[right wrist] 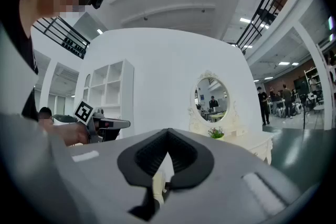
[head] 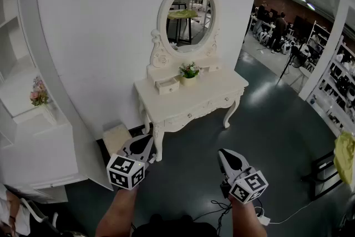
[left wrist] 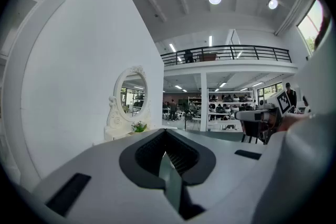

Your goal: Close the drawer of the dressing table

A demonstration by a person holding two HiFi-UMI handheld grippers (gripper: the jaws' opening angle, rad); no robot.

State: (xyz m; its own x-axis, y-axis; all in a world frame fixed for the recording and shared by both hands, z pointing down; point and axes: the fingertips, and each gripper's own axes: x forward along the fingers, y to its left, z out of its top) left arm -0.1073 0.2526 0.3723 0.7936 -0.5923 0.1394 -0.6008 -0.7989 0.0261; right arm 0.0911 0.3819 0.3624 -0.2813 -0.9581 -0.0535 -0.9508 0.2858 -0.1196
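A: Where is the drawer?

B: On the dressing table, at the left of its tabletop, pulled out. Its inside is too small to make out.

A: Beside it?

B: A flower pot, just right, under the mirror.

A: Anything in the way?

B: A box on the floor by the table's left leg.

A: The jaws?

B: The left gripper and right gripper are clenched on nothing, well short of the table.
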